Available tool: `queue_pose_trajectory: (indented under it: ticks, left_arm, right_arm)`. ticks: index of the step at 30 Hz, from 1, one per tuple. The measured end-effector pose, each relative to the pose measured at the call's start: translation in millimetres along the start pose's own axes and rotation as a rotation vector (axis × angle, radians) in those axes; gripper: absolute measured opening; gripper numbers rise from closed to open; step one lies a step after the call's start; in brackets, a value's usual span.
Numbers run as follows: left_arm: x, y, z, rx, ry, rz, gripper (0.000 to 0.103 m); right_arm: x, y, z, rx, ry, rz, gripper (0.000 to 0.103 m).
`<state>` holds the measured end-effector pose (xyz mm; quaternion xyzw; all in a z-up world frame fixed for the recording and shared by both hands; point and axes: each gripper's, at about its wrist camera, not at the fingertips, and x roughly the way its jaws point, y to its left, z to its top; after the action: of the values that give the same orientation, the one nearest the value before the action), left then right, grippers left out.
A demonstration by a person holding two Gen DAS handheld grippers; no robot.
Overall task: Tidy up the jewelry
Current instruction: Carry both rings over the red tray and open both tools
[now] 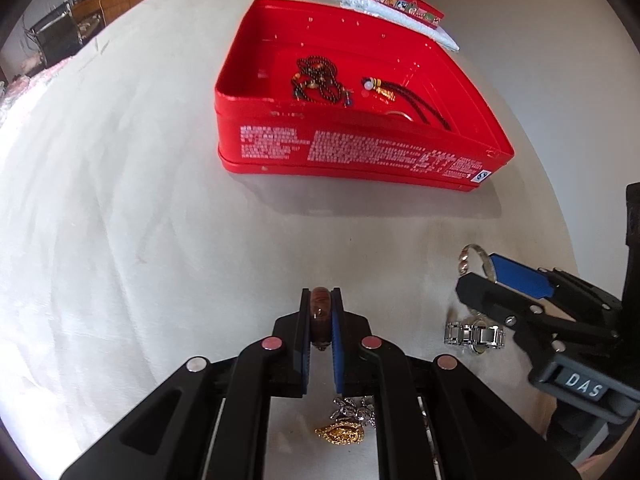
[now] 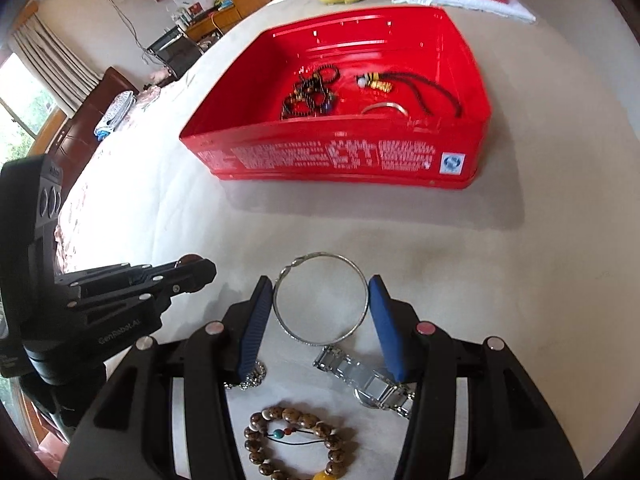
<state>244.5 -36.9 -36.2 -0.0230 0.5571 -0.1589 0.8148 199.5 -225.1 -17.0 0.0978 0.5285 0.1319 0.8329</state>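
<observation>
The left gripper (image 1: 321, 322) is clamped on a brown bangle (image 1: 319, 312), near the red tin (image 1: 360, 152). The right gripper (image 2: 320, 320), jaws wide, brackets a silver bangle (image 2: 321, 298) lying near the tin, a watch (image 2: 362, 380) just behind it.

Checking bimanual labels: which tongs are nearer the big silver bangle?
Right. The right tongs bracket the silver bangle, pads flanking it. The left tongs sit off to its left, shut on a brown ring.
</observation>
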Motion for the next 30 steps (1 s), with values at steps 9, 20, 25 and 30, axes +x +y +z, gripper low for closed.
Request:
queue_pose_trajectory:
  ticks: [9, 20, 25, 30]
  left_arm:
    - [-18, -9, 16, 0.03, -0.05, 0.05, 0.008]
    - [-42, -16, 88, 0.014, -0.169, 0.033, 0.008]
    - [-20, -21, 129, 0.006, -0.154, 0.008, 0.008]
    - [24, -20, 156, -0.015, -0.085, 0.015, 0.008]
  right_arm:
    - [-25, -4, 26, -0.001, -0.054, -0.017, 0.048]
    - [-31, -12, 95, 0.018, -0.148, -0.037, 0.048]
    - [-4, -26, 125, 0.037, -0.122, -0.037, 0.048]
    - [31, -40, 142, 0.061, -0.068, -0.063, 0.048]
